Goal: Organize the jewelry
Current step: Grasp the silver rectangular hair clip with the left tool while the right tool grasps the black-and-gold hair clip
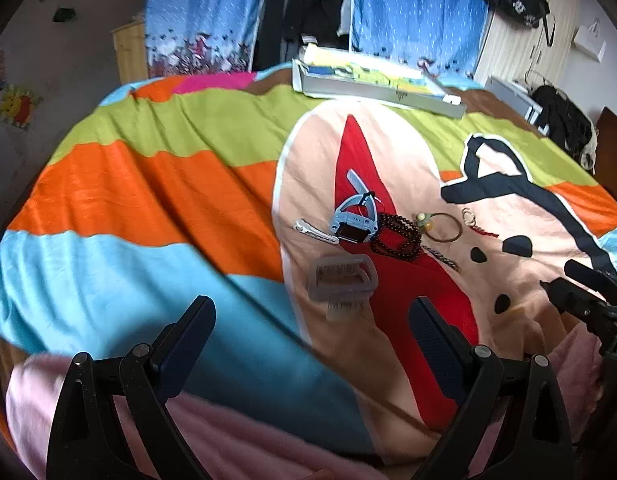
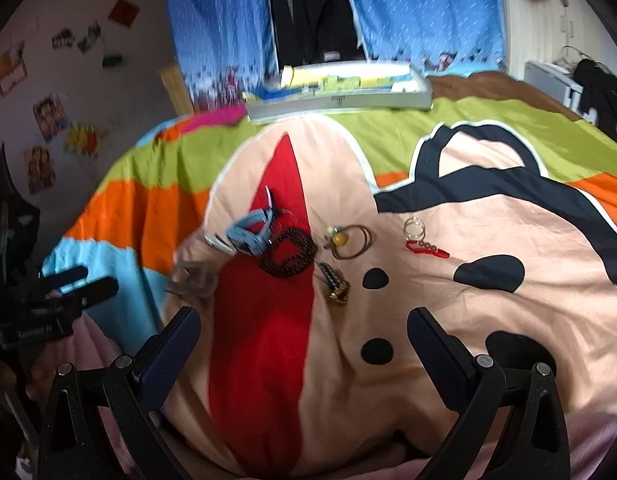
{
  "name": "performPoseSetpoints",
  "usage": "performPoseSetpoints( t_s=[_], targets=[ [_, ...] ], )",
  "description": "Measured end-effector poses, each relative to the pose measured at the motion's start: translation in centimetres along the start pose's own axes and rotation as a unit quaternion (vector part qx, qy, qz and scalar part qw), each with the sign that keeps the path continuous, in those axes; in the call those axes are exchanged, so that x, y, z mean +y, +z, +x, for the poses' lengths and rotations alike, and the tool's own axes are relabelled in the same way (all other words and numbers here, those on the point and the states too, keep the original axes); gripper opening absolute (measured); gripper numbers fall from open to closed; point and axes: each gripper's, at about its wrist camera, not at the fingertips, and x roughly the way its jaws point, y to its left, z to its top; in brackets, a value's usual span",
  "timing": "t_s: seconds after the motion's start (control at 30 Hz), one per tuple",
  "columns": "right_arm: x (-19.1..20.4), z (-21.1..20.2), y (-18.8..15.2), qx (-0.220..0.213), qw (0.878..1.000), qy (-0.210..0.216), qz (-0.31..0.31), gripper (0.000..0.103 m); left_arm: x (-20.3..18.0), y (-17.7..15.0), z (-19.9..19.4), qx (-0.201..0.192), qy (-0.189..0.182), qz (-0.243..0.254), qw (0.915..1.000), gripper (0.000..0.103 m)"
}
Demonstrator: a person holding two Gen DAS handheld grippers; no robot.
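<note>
Jewelry lies in a cluster on the colourful bedspread point(image 1: 148, 184). A clear plastic box point(image 1: 342, 278) sits nearest my left gripper point(image 1: 312, 320), which is open and empty just short of it. Behind the box lie a silver hair clip point(image 1: 315, 232), a pale blue watch point(image 1: 354, 222), a dark bead bracelet point(image 1: 396, 236), a brown bangle with a yellow charm point(image 1: 442, 226), a metal chain point(image 1: 442, 260), and rings with a red cord point(image 1: 478, 226). My right gripper point(image 2: 304, 332) is open and empty, short of the bead bracelet point(image 2: 288, 256) and chain point(image 2: 336, 286).
A long white box with yellow and blue contents point(image 1: 372, 80) rests at the bed's far edge. Blue curtains point(image 1: 420, 4) and a wardrobe stand behind. Pink fabric point(image 1: 228, 440) covers the near edge. Each gripper shows at the side of the other's view.
</note>
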Motion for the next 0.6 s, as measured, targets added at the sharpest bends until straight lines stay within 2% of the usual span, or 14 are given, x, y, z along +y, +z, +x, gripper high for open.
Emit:
performPoseSetpoints(
  t_s=[0.07, 0.2, 0.27, 0.33, 0.4, 0.53, 0.6],
  targets=[
    [-0.8, 1.4, 0.6, 0.028, 0.999, 0.016, 0.009, 0.103, 0.1, 0.7, 1.7, 0.021, -0.004, 0.001, 0.9998, 0.095],
    [-2.7, 4.4, 1.7, 0.067, 0.993, 0.086, 0.042, 0.103, 0.1, 1.4, 4.8, 0.057, -0.02, -0.004, 0.9982, 0.094],
    [-3.2, 5.6, 2.3, 0.081, 0.99, 0.105, 0.047, 0.101, 0.1, 1.6, 6.0, 0.075, -0.027, -0.002, 0.9969, 0.094],
    [-3.3, 6.9, 2.8, 0.099, 0.988, 0.112, 0.039, 0.092, 0.1, 1.9, 7.1, 0.086, -0.027, 0.001, 0.9959, 0.094],
    [-3.4, 8.0, 3.1, 0.11, 0.987, 0.116, 0.032, 0.077, 0.2, 2.0, 8.0, 0.092, -0.027, 0.002, 0.9954, 0.09],
    [-3.5, 10.0, 3.4, 0.125, 0.984, 0.124, 0.035, 0.067, 0.3, 2.3, 9.3, 0.097, -0.029, -0.002, 0.9948, 0.08],
    [-3.5, 10.7, 3.5, 0.13, 0.984, 0.121, 0.033, 0.056, 0.0, 2.4, 9.7, 0.098, -0.029, 0.002, 0.9948, 0.071]
  ],
)
